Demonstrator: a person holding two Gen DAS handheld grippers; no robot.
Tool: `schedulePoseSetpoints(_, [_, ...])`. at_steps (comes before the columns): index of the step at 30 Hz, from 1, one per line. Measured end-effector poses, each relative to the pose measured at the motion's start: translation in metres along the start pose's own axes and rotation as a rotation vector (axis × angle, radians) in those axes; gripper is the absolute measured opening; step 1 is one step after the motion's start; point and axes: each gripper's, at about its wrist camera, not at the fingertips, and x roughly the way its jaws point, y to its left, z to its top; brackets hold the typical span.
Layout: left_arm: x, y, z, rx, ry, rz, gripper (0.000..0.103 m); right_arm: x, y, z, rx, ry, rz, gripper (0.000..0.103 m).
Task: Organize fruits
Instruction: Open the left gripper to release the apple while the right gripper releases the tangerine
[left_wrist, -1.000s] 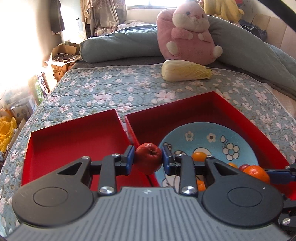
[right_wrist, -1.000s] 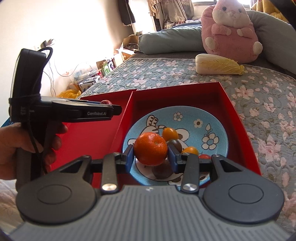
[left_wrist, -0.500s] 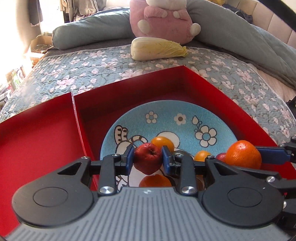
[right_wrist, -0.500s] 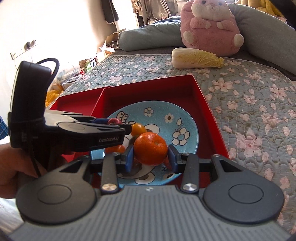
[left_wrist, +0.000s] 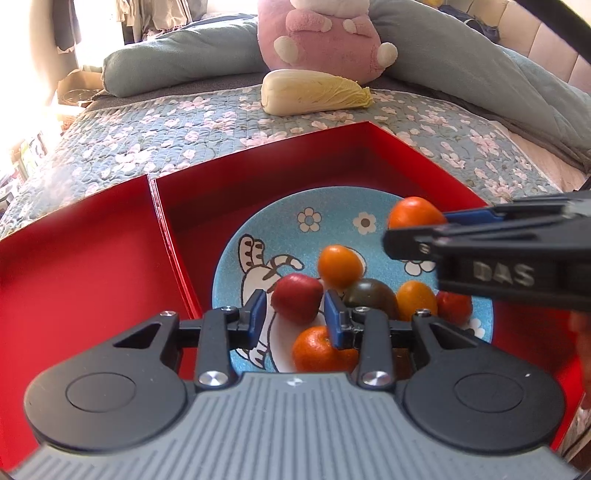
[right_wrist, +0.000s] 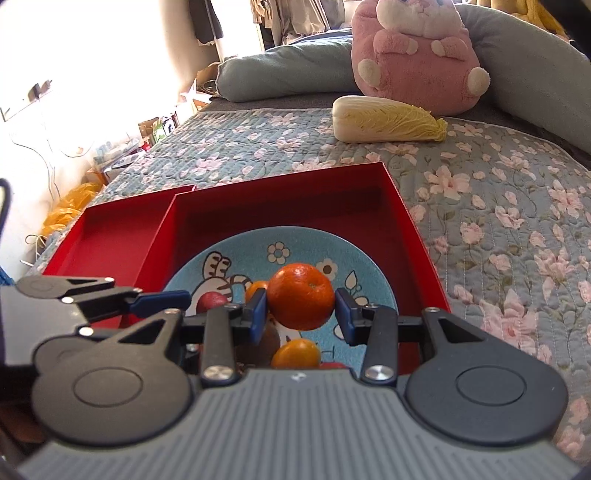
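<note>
Opening over the blue cartoon-printed plate (left_wrist: 258, 236), the left gripper (left_wrist: 295, 314) has the small red apple (left_wrist: 297, 303) between its jaws, frame centre. The round orange mandarin (right_wrist: 300, 295) is clamped by the right gripper (right_wrist: 300, 314). Released fruit could roll into the red cardboard tray (left_wrist: 332, 155).

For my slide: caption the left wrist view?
Left gripper opening around a red apple over the blue plate of fruit.

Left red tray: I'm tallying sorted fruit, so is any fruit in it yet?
No, the left red tray shows only bare red floor in the right wrist view.
</note>
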Motion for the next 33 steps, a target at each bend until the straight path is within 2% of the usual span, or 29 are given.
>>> schedulePoseSetpoints(6, [-0.003, 0.0, -0.001, 0.003, 0.004, -0.013, 0.042, 0.024, 0.005, 0.008, -0.012, 0.033, -0.014, 0.043])
schedulePoseSetpoints(10, [-0.004, 0.0, -0.001, 0.01, -0.002, -0.013, 0.049, 0.032, 0.007, 0.007, -0.008, 0.057, -0.027, 0.044])
schedulePoseSetpoints(13, [-0.005, 0.0, -0.001, 0.009, -0.004, -0.014, 0.05, 0.034, 0.008, 0.006, -0.007, 0.068, -0.029, 0.044])
schedulePoseSetpoints(16, [-0.006, 0.0, -0.001, 0.01, -0.005, -0.013, 0.05, 0.033, 0.009, 0.005, -0.004, 0.062, -0.033, 0.045])
schedulePoseSetpoints(18, [-0.007, 0.0, -0.002, 0.01, -0.005, -0.012, 0.05, 0.032, 0.009, 0.005, -0.007, 0.055, -0.04, 0.049])
schedulePoseSetpoints(22, [-0.01, -0.001, -0.005, 0.017, -0.009, -0.007, 0.052, 0.029, 0.008, 0.005, -0.004, 0.044, -0.039, 0.048])
schedulePoseSetpoints(23, [-0.011, -0.001, -0.005, 0.017, -0.01, -0.004, 0.057, 0.028, 0.008, 0.005, -0.005, 0.039, -0.04, 0.048])
schedulePoseSetpoints(27, [-0.018, -0.001, -0.009, 0.035, -0.021, -0.021, 0.061, 0.014, 0.005, 0.004, 0.004, 0.009, -0.032, 0.048])
schedulePoseSetpoints(31, [-0.034, -0.003, -0.014, 0.049, -0.066, -0.05, 0.087, -0.005, 0.003, -0.003, -0.012, 0.002, -0.023, 0.048])
schedulePoseSetpoints(33, [-0.042, -0.005, -0.015, 0.059, -0.089, -0.041, 0.096, -0.013, 0.002, -0.01, -0.034, 0.011, -0.019, 0.048])
